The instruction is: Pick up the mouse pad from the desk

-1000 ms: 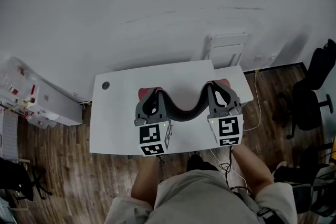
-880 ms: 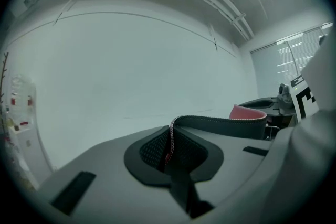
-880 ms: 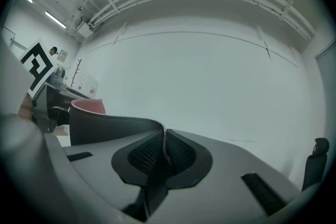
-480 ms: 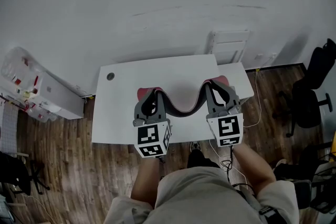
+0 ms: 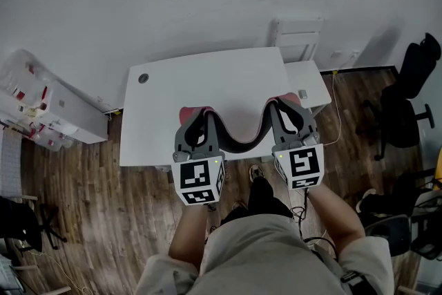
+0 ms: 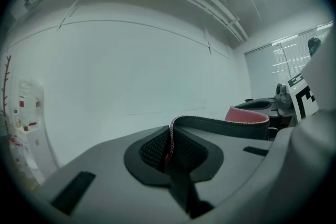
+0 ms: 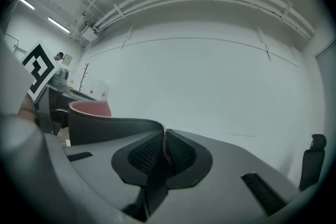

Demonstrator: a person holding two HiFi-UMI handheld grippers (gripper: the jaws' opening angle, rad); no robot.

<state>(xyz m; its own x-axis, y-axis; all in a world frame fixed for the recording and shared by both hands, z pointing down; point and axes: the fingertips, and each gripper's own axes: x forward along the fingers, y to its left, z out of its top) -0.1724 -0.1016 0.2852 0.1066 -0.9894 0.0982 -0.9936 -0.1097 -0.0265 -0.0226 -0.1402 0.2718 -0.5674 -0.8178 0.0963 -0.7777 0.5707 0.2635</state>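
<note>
Head view: my left claw (image 5: 199, 119), right claw (image 5: 280, 109) each pinch mouse pad (image 5: 238, 143) end (middle sags) above tabletop (image 5: 173, 90) front edge.

Soft pad, hard plastic, grained wood

The mouse pad (image 5: 238, 143) looks limp, matt and dark, with a red cloth face and stitched rim. The left gripper (image 6: 169, 148) and right gripper (image 7: 164, 150) are matt grey plastic with rough meshed pads (image 6: 151, 149). The desk (image 5: 200, 86) is smooth white and the floor (image 5: 76, 183) grained wood.
</note>
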